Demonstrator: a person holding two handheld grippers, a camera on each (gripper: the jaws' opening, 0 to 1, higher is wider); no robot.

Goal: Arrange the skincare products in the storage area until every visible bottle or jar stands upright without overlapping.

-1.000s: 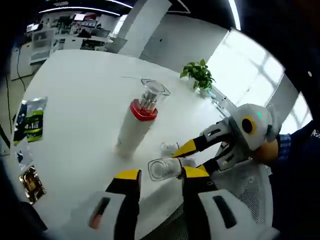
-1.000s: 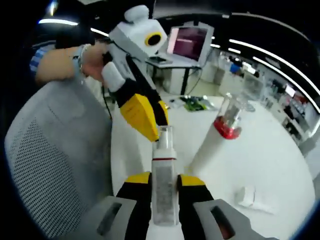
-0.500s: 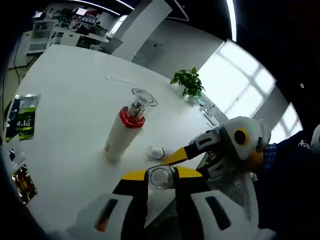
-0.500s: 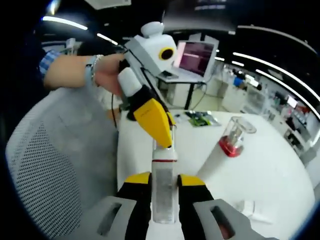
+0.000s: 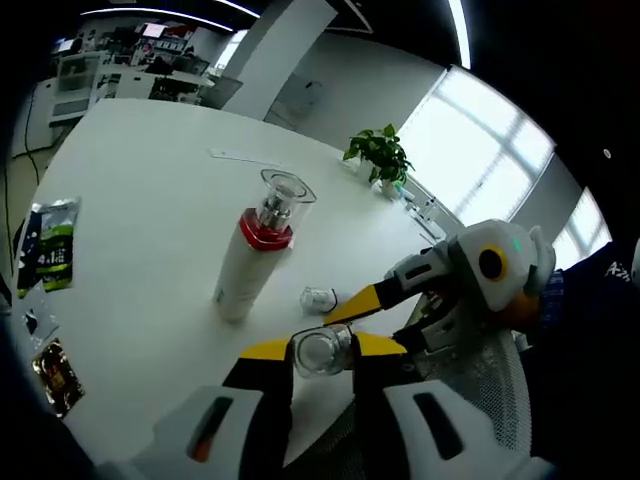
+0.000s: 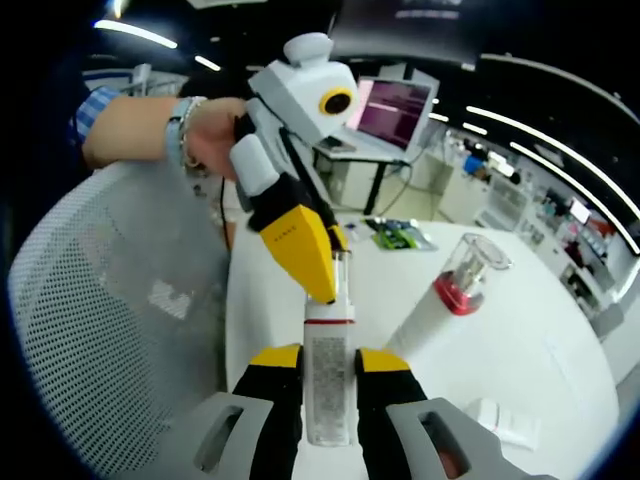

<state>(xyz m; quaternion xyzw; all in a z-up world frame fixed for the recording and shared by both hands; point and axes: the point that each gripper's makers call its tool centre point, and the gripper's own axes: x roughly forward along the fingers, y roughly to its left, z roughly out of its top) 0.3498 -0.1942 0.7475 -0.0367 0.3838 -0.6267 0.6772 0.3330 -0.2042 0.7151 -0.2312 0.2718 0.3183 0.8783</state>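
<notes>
Gripping clear bottle [image 6: 328, 385] lengthwise, right gripper [image 6: 328, 362], left gripper [image 5: 320, 350] capping

A round white table [image 5: 150, 200] seen from the left gripper [image 5: 322, 358], whose 2 yellow-tipped jaws rise from the bottom and close on the clear cap of a small bottle [image 5: 320, 350]. The right gripper [image 5: 440, 290] reaches in from the right, its yellow jaws pointing at the same bottle. Mid-table stands a tall white bottle [image 5: 250, 262] with a red collar and clear cap. A small white jar [image 5: 318, 298] lies near it. Green and brown packets [image 5: 40, 250] sit at the left edge. A potted plant [image 5: 378, 155] stands at the far side.
</notes>
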